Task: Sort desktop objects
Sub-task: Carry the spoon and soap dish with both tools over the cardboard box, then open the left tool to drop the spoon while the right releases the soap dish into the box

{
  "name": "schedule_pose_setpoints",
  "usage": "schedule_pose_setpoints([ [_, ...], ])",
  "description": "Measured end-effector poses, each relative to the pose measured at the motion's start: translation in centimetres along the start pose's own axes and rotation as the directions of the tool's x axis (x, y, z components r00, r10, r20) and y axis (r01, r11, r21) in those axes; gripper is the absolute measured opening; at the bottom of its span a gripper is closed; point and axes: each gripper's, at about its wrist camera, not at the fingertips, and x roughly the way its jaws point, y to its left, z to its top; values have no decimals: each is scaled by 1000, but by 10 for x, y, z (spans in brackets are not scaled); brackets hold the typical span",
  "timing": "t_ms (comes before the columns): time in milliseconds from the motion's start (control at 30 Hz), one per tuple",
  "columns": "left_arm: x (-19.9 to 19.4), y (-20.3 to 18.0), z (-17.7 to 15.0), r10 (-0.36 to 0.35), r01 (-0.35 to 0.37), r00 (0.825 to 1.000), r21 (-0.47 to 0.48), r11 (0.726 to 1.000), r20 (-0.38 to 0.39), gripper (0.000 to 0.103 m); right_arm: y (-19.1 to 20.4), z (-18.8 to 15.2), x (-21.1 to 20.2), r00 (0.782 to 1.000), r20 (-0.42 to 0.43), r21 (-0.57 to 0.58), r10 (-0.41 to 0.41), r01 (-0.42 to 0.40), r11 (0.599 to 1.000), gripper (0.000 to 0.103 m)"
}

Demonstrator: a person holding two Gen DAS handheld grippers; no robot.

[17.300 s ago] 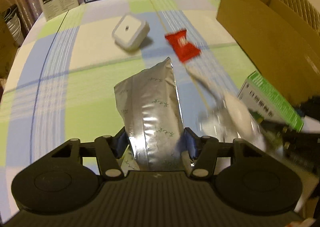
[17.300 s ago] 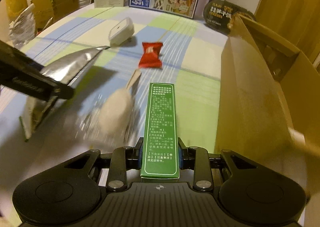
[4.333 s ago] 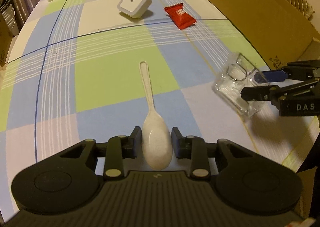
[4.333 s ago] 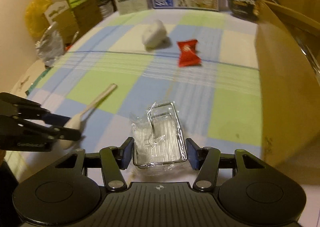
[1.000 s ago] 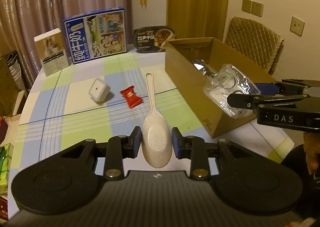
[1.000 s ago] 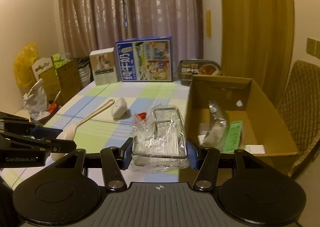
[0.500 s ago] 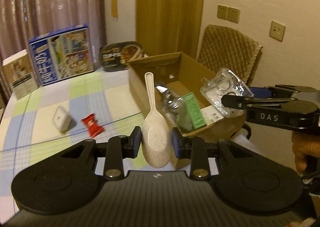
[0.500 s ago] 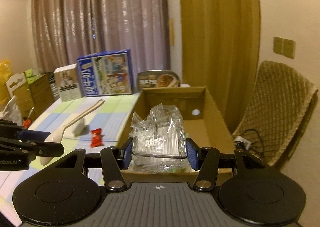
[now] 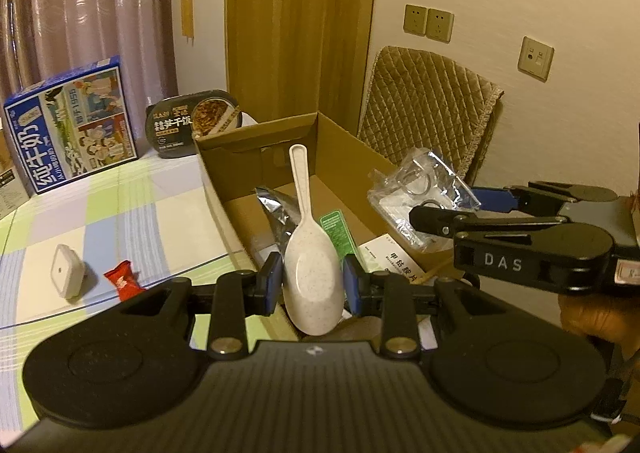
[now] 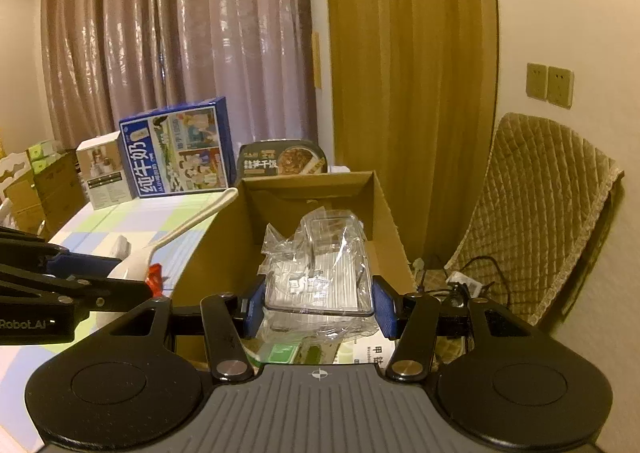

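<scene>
My left gripper (image 9: 313,282) is shut on the bowl of a cream spoon (image 9: 310,253), handle pointing forward, held above the open cardboard box (image 9: 280,137). My right gripper (image 10: 319,303) is shut on a clear plastic-wrapped holder (image 10: 320,265), also held above the box (image 10: 376,205). The right gripper shows in the left wrist view (image 9: 448,213) with the holder (image 9: 420,193). The box holds a silver pouch (image 9: 276,209), a green carton (image 9: 338,233) and a white leaflet (image 9: 396,261). A white square device (image 9: 66,271) and a red candy packet (image 9: 122,279) lie on the checked tablecloth (image 9: 120,213).
A blue milk carton box (image 9: 72,125), a black instant-meal tray (image 9: 194,121) and a small white box (image 10: 104,169) stand at the table's far edge. A quilted chair (image 9: 424,109) stands behind the box. Cables lie on the floor (image 10: 460,277).
Both grippers have moved further right and forward over the cardboard box, carrying the spoon and the clear holder. The box interior now fills the middle of both views.
</scene>
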Motion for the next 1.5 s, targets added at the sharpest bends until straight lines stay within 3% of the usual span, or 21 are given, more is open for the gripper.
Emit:
schedule_pose_setpoints([
  [967, 54, 1, 11, 5, -6, 998, -28, 1000, -56, 28, -20, -5, 34, 999, -47, 34, -10, 11, 999, 51],
  [1500, 37, 18, 5, 38, -41, 998, -73, 997, -44, 32, -17, -5, 36, 999, -50, 39, 1, 1, 999, 51],
])
